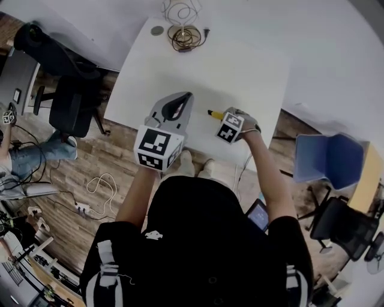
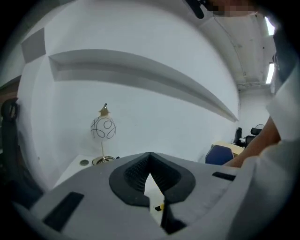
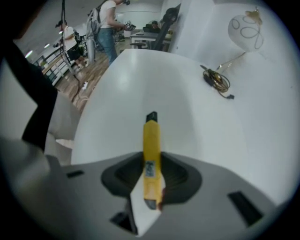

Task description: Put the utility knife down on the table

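A yellow utility knife with a black tip is clamped between the pads of my right gripper, which is shut on it. It points steeply down at the white table. From the head view the knife juts left from the right gripper just above the table near its front edge. My left gripper hovers beside it on the left, jaws together and holding nothing. In the left gripper view the pads meet at their tips, and a bit of the knife shows through the gap.
A wire-globe lamp with a coiled cable stands at the table's far edge, next to a small round disc. A black office chair is left of the table and a blue chair is right. People stand far off.
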Demonstrator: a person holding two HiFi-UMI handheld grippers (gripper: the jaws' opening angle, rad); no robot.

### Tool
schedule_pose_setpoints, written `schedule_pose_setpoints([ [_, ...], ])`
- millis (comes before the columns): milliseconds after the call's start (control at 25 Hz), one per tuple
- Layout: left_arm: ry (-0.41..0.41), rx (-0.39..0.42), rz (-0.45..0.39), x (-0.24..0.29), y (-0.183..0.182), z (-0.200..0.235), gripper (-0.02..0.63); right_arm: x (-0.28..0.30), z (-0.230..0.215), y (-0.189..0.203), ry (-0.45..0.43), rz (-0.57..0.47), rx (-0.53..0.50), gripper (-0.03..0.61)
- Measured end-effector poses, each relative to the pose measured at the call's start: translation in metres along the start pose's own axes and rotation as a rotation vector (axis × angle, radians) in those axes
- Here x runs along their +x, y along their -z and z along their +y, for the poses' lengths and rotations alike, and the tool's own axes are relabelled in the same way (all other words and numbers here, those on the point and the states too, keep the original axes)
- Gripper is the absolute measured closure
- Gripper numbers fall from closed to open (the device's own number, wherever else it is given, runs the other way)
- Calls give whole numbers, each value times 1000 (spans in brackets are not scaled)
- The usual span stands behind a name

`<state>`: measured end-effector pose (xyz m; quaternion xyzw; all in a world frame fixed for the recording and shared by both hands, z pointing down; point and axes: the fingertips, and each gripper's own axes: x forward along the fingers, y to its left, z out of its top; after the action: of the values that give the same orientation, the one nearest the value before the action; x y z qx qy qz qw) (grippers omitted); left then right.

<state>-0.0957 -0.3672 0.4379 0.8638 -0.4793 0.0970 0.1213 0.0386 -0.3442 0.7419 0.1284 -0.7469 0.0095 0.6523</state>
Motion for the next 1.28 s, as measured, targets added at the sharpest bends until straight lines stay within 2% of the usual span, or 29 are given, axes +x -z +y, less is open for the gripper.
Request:
schedule_pose_setpoints([
  [240,-9,-9,12,-1,6,7,598,12,11,-1,-29,8,-11,442],
  [680,-11,-15,21,3,9,10,598,13,10,0,-98,20,27,433],
  [1040,-10,-20,21,7,9,10,598,13,7,1,-106,4,59,411],
  [1280,-11,-13,16,8,5,9,598,8,4,1,-113,-24,123,411],
])
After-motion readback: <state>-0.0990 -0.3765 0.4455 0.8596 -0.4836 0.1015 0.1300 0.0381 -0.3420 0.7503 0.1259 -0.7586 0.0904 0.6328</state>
